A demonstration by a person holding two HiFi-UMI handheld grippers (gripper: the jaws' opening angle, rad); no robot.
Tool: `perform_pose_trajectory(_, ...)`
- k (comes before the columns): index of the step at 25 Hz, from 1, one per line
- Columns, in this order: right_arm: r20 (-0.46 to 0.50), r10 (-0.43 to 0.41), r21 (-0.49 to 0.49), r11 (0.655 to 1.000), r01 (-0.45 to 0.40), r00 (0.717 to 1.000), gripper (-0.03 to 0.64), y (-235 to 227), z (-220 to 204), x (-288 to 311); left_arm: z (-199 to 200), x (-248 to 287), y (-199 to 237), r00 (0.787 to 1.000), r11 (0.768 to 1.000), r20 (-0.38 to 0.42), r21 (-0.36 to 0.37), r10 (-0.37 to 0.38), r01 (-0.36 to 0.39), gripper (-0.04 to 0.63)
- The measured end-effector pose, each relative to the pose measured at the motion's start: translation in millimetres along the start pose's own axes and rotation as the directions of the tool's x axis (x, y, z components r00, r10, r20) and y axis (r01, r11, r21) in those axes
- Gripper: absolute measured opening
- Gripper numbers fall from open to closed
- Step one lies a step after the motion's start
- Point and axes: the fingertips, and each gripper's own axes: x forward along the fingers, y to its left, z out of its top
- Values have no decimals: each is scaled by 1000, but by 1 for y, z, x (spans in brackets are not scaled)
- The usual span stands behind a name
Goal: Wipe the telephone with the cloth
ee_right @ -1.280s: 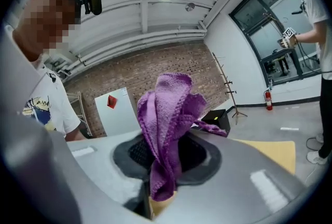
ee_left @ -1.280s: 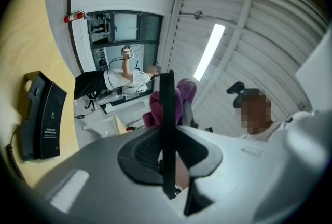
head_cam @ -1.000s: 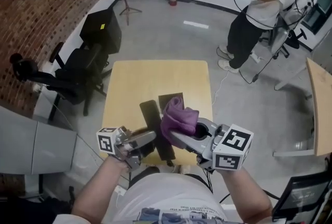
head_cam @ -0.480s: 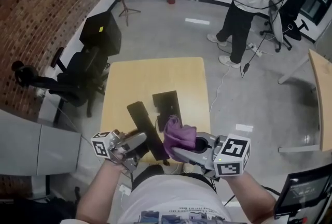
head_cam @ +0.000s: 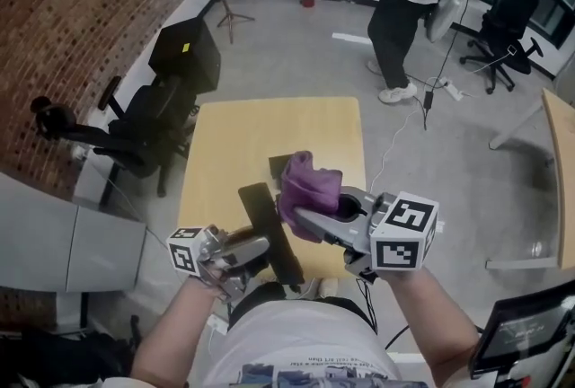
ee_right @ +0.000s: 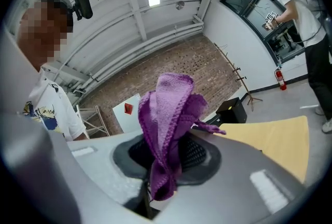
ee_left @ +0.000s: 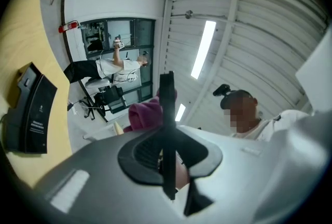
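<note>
My left gripper (head_cam: 256, 247) is at the near edge of the table (head_cam: 225, 135), and its jaws are clamped on the black handset (head_cam: 268, 224) of the telephone. In the left gripper view the handset stands edge-on between the two jaws, like a thin dark blade. It is held over the near part of the table and reaches from the jaws toward the far side. The telephone base (head_cam: 284, 165) lies on the table, near the far end of the handset. My right gripper (head_cam: 304, 217) has its jaws closed on the purple cloth (head_cam: 311, 183), which stands up from them in a bunched fold. The cloth is just beside the upper part of the handset; I cannot tell if they touch. A person (head_cam: 404, 9) stands well beyond the table
</note>
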Motion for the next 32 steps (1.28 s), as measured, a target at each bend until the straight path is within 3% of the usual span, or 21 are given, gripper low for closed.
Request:
perform_pose_trajectory(6,52,80,89,992,-84,995,89,5,6,10,-20,10,-17,998,1000,-49,12,-26,26,80)
perform_pose_trajectory(14,22,163,178,970,-164,986,89,19,-19,27,-5,-4,-19,1000,999,-6,29,-13,13,80)
perform_pose_trajectory(26,-103,175,194,969,-153,979,89,32,-67,17,19,-13,-17,999,998,8,28,-48,48,80)
perform_pose_trajectory(32,-117,99,212,975,-72,988,89,16,-78,11,20,-16,-12,997,998,-22,8,-68,68,80)
